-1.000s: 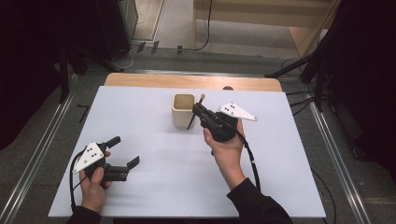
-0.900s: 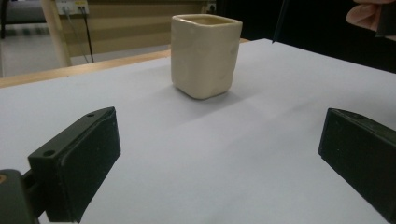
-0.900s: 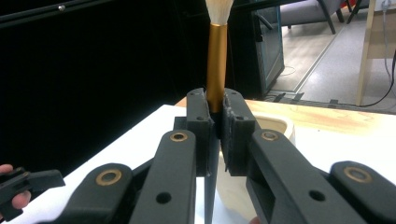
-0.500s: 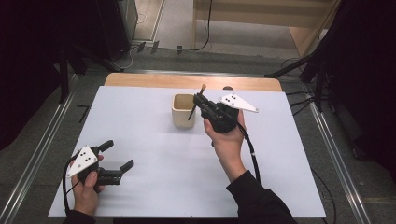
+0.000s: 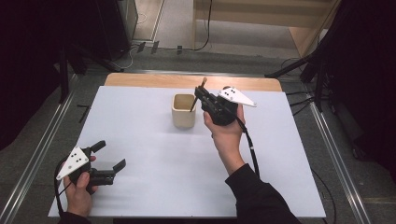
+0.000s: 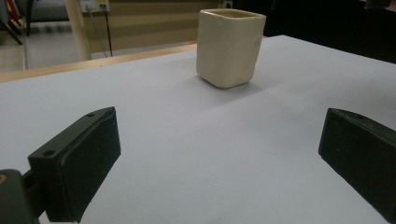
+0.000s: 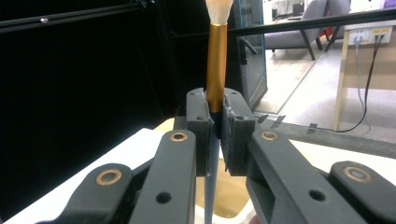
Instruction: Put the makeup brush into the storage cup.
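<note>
I am looking down on a white table (image 5: 154, 186) with a square cream cup (image 5: 183, 111) standing upright near its far edge. My right gripper (image 5: 201, 96) is raised just beside the cup's right side, its jaws clamped together on a makeup brush (image 5: 198, 95). The brush is upright but tilted: its pale bristle tip (image 5: 204, 81) points up and away, and its dark handle slants down through the cup's open mouth. In the right gripper view, the brush (image 7: 216, 60) shows a gold ferrule rising straight out of the closed jaws, with the thin handle running down below them toward the cup (image 7: 229, 196).

My left gripper (image 5: 108, 161) rests low at the near left corner of the table, well apart from the cup. Its jaws stand wide apart and hold nothing. In the left gripper view, the cup (image 6: 229, 46) stands alone on the bare white surface between and beyond the two jaws.

I judge the job nearly done: the brush's handle end is already inside the cup. What remains is to let the brush go so it leans against the rim, then draw my right gripper away.
</note>
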Action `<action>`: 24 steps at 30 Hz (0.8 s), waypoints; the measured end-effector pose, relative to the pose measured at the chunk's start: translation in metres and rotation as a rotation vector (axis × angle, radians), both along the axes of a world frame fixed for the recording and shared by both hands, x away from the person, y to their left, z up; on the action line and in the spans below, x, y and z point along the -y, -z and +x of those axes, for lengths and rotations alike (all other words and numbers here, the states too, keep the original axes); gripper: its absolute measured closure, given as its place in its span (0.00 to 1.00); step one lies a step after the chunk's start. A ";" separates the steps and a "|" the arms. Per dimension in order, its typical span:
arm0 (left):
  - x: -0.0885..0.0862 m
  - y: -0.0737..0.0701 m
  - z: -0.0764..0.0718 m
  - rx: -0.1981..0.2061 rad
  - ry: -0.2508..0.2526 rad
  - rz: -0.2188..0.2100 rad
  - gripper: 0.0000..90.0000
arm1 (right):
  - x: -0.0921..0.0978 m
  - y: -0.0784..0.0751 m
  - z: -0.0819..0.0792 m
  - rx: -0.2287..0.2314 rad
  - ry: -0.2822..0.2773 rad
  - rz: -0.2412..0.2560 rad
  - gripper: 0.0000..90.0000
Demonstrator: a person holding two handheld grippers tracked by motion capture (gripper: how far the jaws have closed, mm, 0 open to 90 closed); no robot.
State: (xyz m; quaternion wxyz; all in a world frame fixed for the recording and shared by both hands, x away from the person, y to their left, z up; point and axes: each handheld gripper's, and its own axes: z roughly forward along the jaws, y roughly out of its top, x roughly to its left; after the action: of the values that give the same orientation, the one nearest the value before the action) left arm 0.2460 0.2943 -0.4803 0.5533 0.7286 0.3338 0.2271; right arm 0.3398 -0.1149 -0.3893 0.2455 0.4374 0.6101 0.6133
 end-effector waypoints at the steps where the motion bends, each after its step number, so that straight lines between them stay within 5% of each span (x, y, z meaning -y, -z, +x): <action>1: 0.000 0.000 0.000 -0.002 0.001 -0.001 0.00 | 0.000 0.000 0.001 0.003 0.003 -0.001 0.94; 8: 0.000 0.001 0.000 -0.004 0.006 -0.006 0.00 | -0.001 0.005 0.008 0.035 0.016 -0.006 0.94; 24: 0.001 0.002 0.001 -0.007 0.009 0.001 0.00 | -0.010 0.021 0.019 -0.006 0.022 -0.066 0.94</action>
State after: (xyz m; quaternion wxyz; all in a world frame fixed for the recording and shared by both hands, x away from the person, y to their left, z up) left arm 0.2473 0.2934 -0.4824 0.5527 0.7312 0.3323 0.2225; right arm 0.3593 -0.1050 -0.4106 0.2647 0.4375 0.6258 0.5890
